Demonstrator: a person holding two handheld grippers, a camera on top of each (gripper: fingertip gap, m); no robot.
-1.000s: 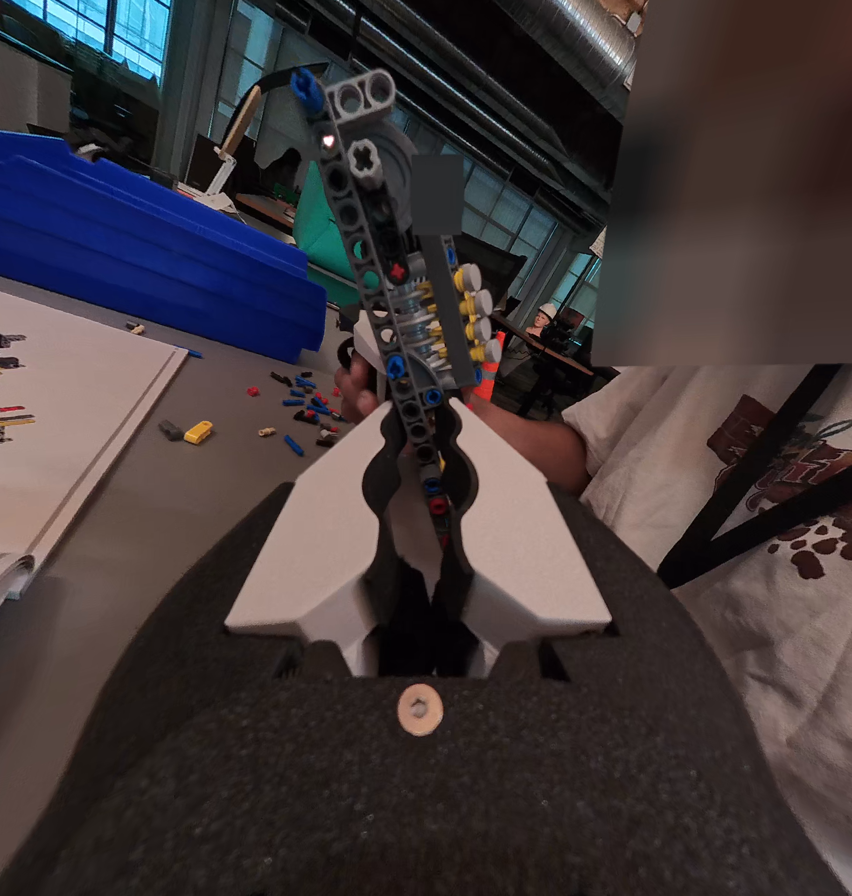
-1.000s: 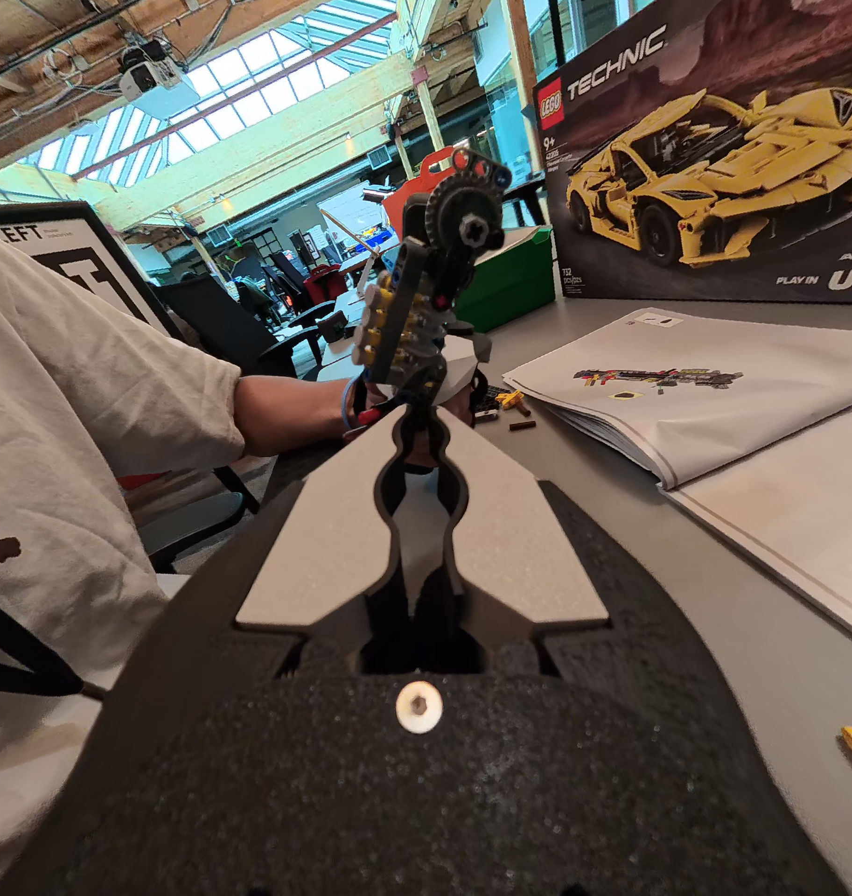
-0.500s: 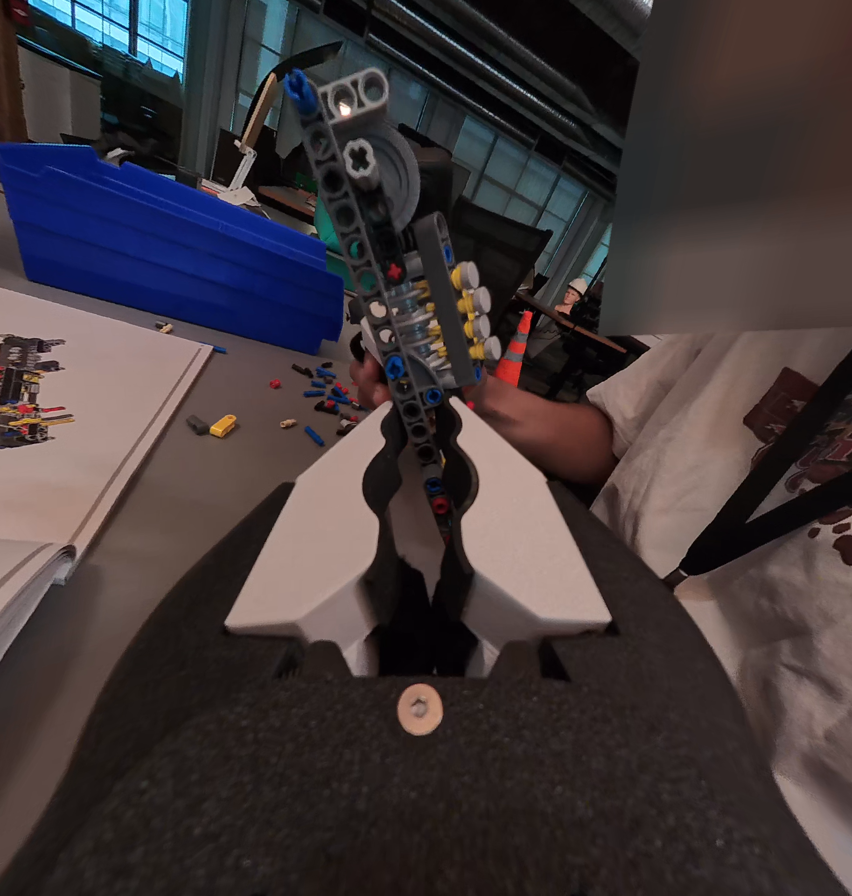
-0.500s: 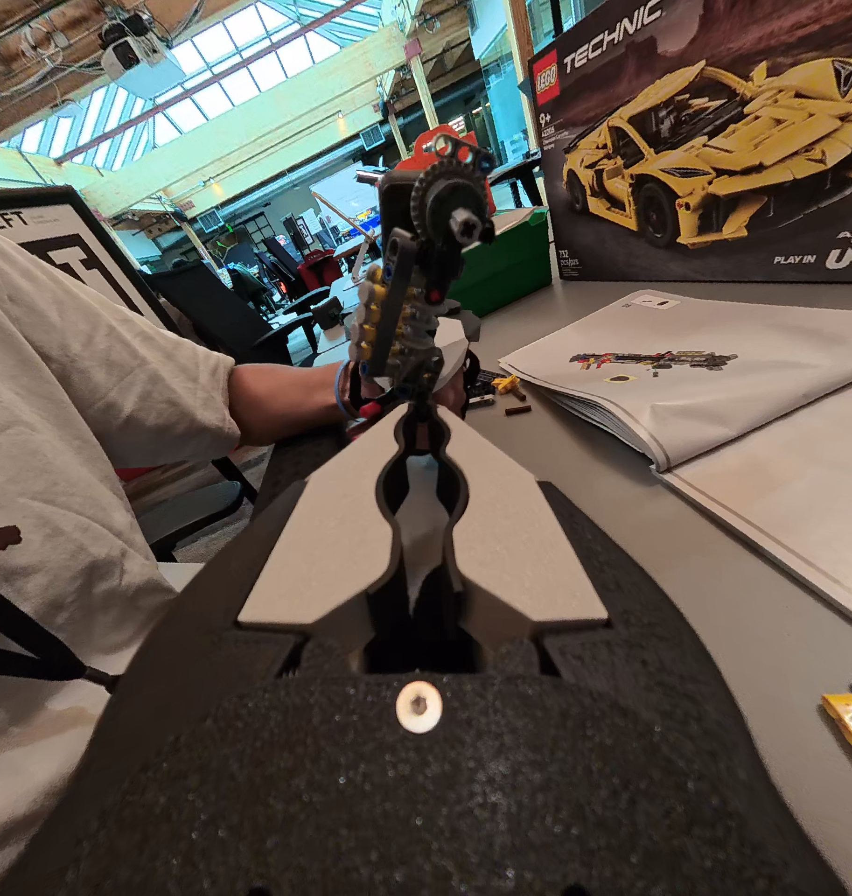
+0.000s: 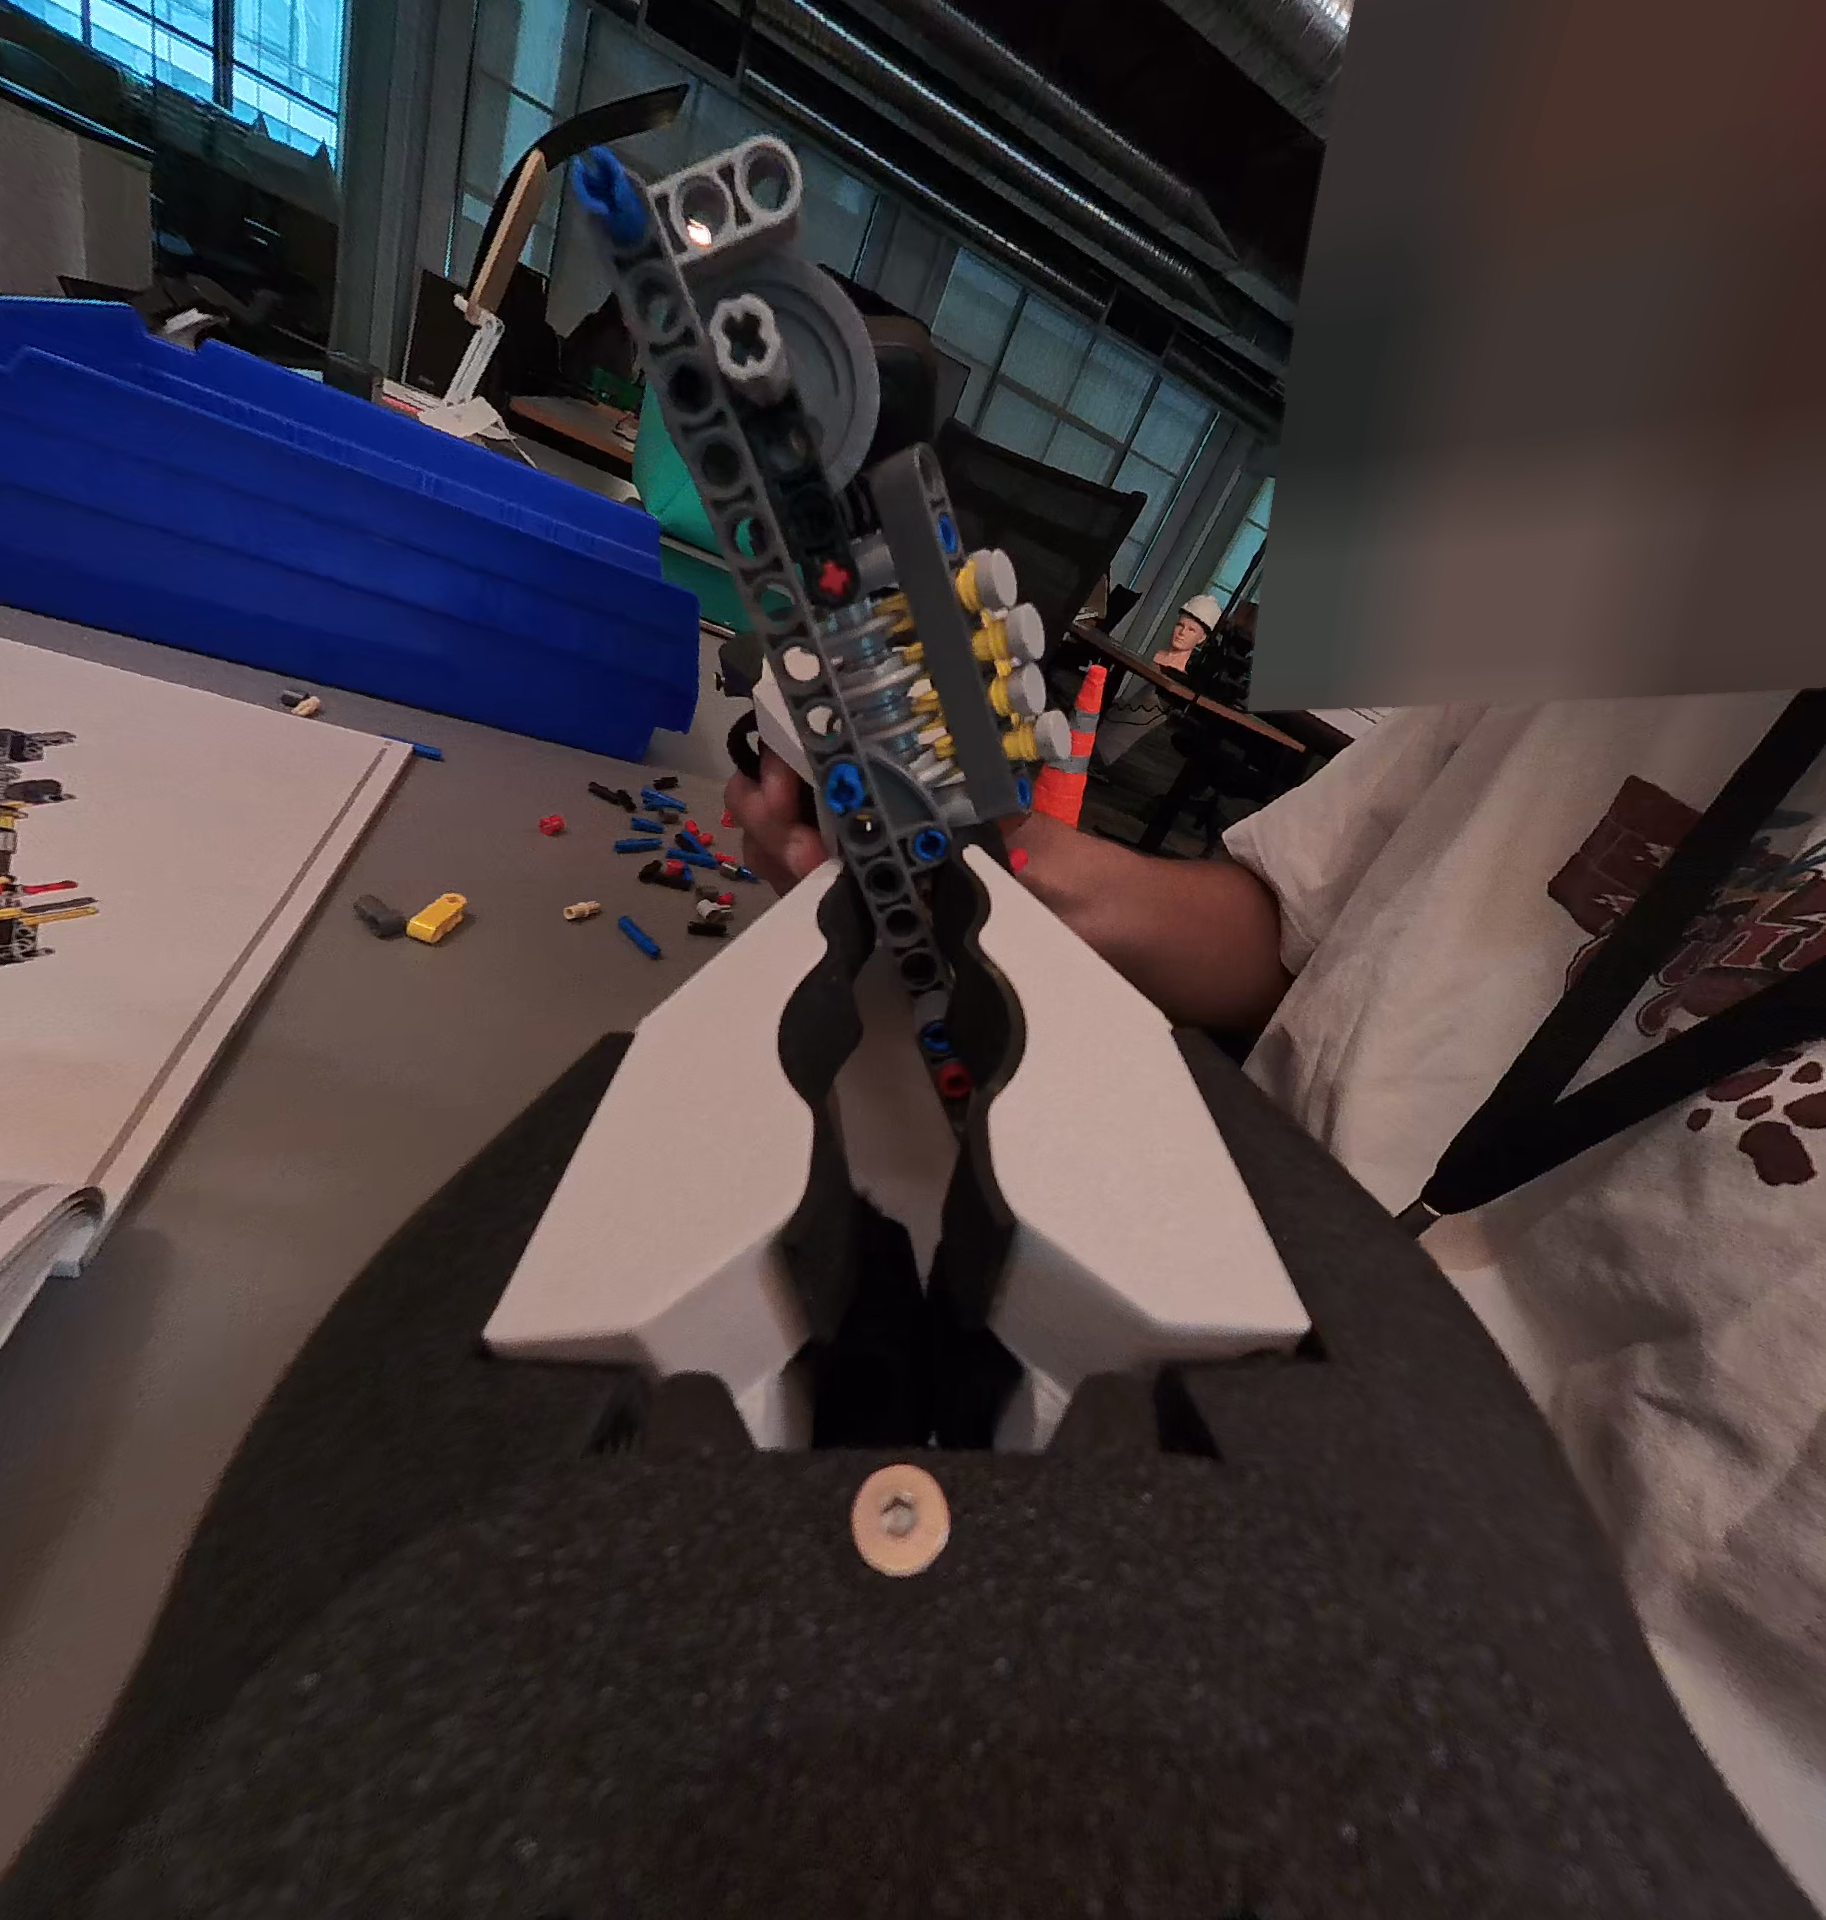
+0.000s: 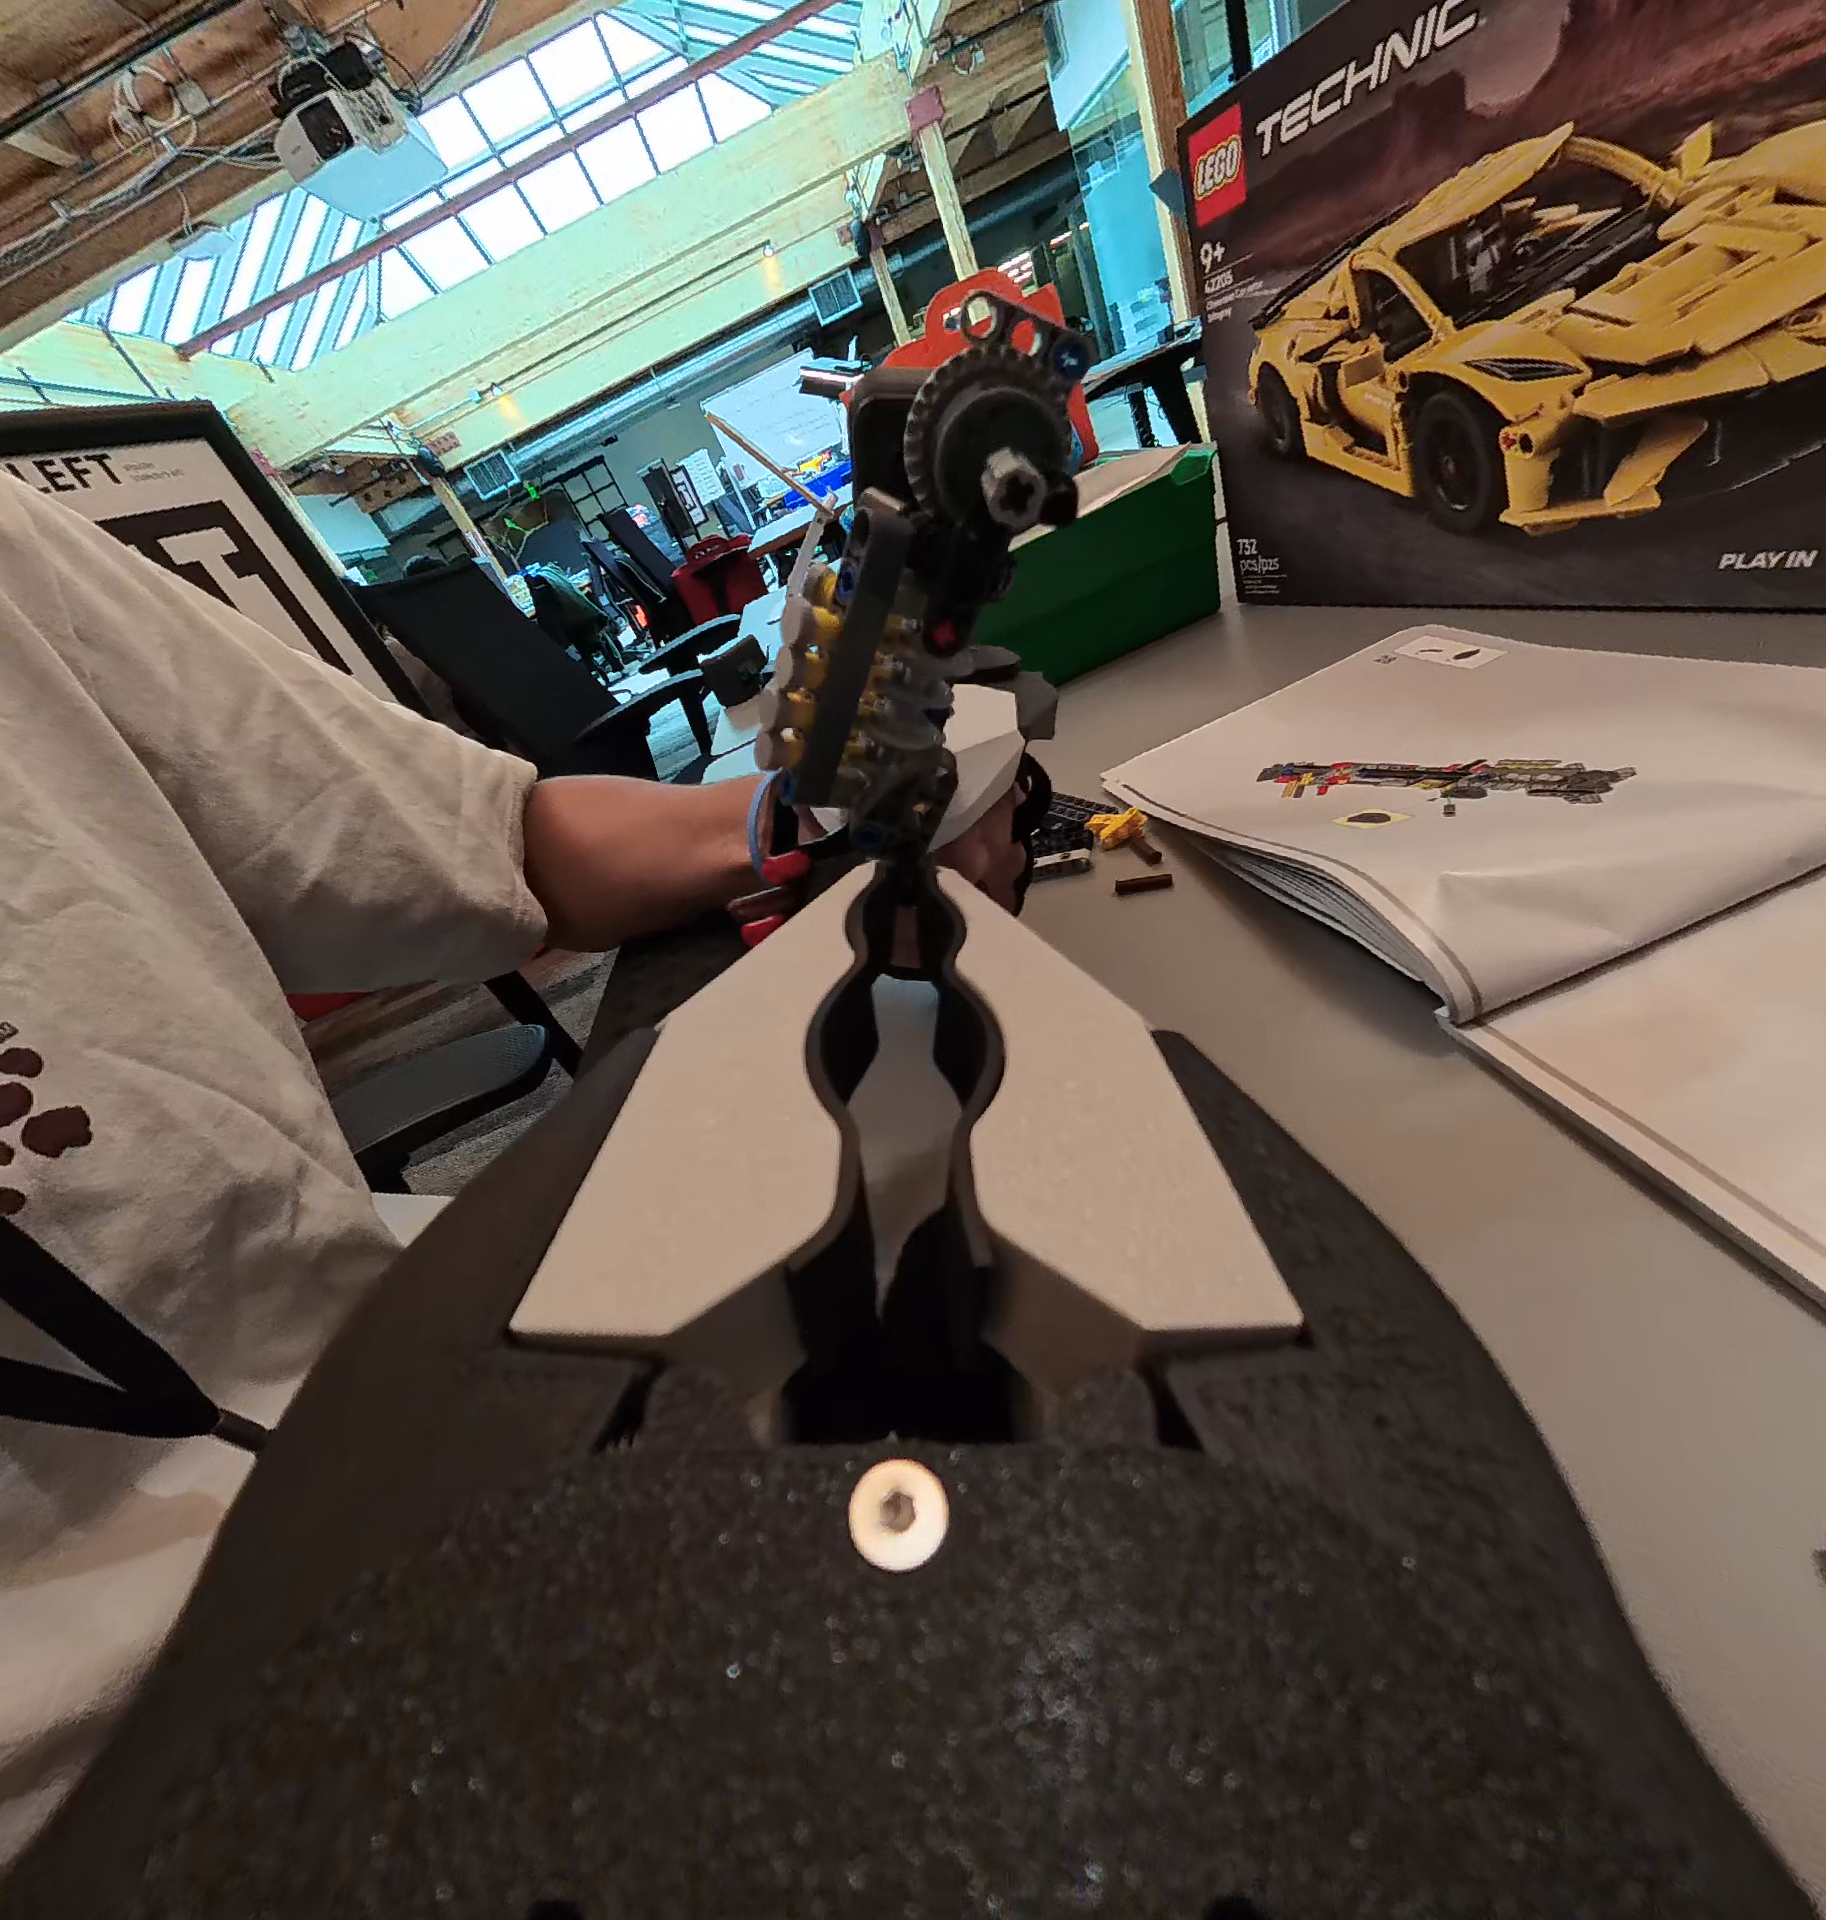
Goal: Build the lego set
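Keep both grippers, left (image 5: 904, 914) and right (image 6: 904, 883), clenched on the assembly (image 5: 836, 582), held steady above the tabletop (image 5: 452, 1049) while aligning.

A large open workshop or maker space in a converted industrial hall is shown. Exposed timber beams (image 6: 618, 281) and skylights (image 6: 535, 208) are seen across the upper left of the right wrist view, with a ceiling-hung projector (image 6: 353, 140) near the top left. Metal ducting (image 5: 1179, 125) and tall factory windows (image 5: 1075, 384) fill the top of the left wrist view. Blue storage bins (image 5: 296, 499) sit at the left on the grey counter (image 5: 389, 1039), an orange traffic cone (image 5: 1070, 753) stands at centre right, and black chairs (image 6: 535, 665) and worktables are seen in the middle distance.
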